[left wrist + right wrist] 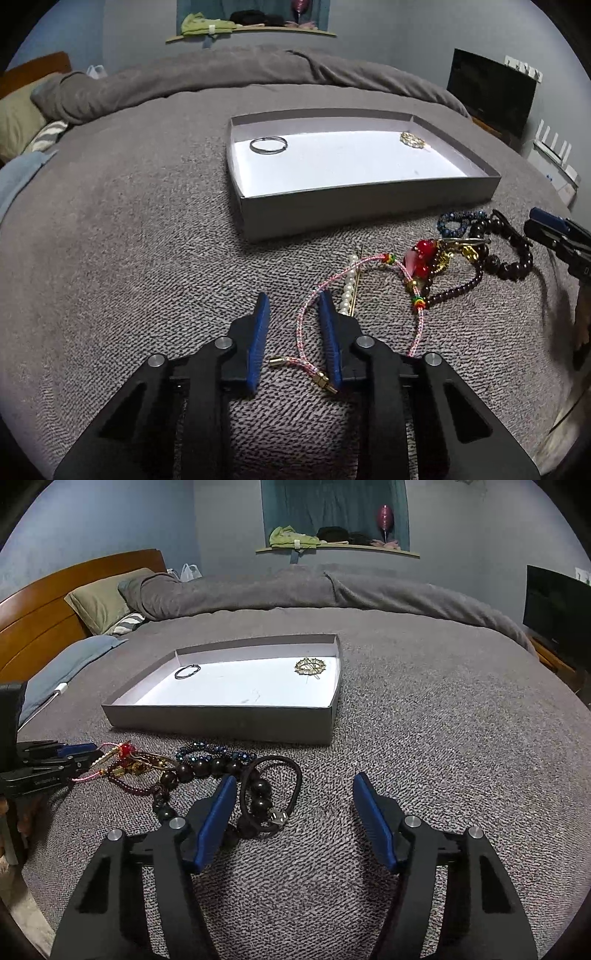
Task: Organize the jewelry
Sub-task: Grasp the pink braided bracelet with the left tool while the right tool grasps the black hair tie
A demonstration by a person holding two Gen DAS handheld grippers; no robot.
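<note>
Sitting low on the bed cover [110, 258], the left gripper [293, 314] with its jaws partly apart around the pink cord bracelet [306, 314], pads not yet pressing, probably because a thin cord needs a narrow bite. Hovering near the black cord loop [271, 794] and big dark beads [207, 766], the right gripper [295, 794], jaws wide and empty. Waiting just beyond the tangled pile, the open box [369, 206], already holding a ring [268, 144] and a gold brooch [412, 140] (set well apart, seemingly to keep pieces separate).

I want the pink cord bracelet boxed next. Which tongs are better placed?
Left. The left tongs already straddle the pink cord bracelet; the right tongs sit over the black hair tie.
</note>
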